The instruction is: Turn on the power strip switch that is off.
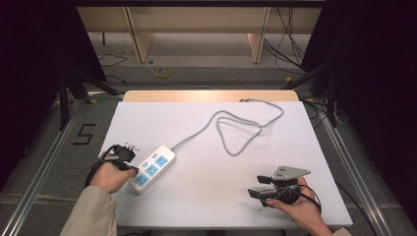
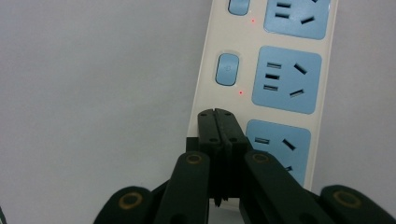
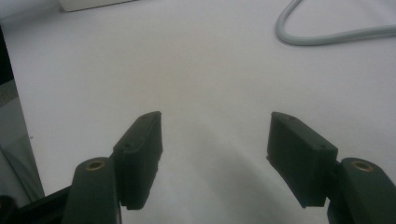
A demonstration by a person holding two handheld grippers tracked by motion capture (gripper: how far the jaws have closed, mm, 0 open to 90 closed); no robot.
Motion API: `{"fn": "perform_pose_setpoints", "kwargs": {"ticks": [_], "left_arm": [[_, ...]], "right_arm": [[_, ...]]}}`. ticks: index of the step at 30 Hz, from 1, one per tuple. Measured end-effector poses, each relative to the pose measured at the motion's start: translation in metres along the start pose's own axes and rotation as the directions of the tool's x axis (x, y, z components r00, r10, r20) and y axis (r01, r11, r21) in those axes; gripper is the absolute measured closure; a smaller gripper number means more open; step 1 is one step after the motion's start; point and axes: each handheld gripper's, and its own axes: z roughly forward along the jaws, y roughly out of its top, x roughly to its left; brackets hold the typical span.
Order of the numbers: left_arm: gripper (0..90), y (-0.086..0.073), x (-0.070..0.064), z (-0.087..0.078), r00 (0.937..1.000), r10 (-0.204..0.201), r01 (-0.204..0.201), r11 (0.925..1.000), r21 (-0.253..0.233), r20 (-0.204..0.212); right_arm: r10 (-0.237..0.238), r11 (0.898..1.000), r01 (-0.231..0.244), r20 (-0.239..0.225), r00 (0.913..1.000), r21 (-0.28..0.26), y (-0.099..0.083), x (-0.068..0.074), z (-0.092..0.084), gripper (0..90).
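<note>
The left gripper (image 2: 218, 113), jaws pressed together, is resting on the power strip (image 2: 266, 79) at the table's (image 1: 206, 196) eight o'clock; the right gripper (image 3: 215, 140) is sitting spread at five o'clock.

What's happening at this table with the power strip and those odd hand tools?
A person holds a pair of tongs in each hand. The left tongs are shut, their tips over the near end of the white power strip, by its switch buttons; whether they press one is unclear. The right tongs are open above the bare white table. The strip's grey cable loops across the table.
</note>
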Motion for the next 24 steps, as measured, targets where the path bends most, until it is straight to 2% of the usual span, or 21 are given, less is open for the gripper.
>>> {"fn": "perform_pose_setpoints", "kwargs": {"ticks": [3, 11, 13, 24], "left_arm": [[89.6, -0.0003, 0.0006, -0.0001, 0.9999, -0.007, 0.007, 1.0, -0.005, 0.011], [89.1, 0.0002, -0.0002, -0.0009, 0.9998, 0.012, -0.011, 0.9997, -0.021, 0.014], [85.3, 0.0008, -0.0014, -0.0025, 0.9998, 0.015, -0.015, 0.9993, -0.034, 0.015], [77.0, 0.0023, -0.0046, -0.0086, 0.9992, 0.036, -0.034, 0.9936, -0.107, 0.014]], "right_arm": [[0.0, 1.0, 0.0, 0.0, 1.0, -0.001, 0.0, 0.0, -0.0001, 36.3], [0.003, 1.0, -0.003, 0.0, 1.0, 0.002, 0.0, 0.0001, -0.0005, 36.4], [0.001, 1.0, -0.001, 0.0, 1.0, -0.002, 0.0001, -0.0001, -0.0004, 36.4], [0.0, 1.0, 0.0, 0.0, 1.0, -0.002, 0.0, 0.0001, -0.0005, 36.3]]}}
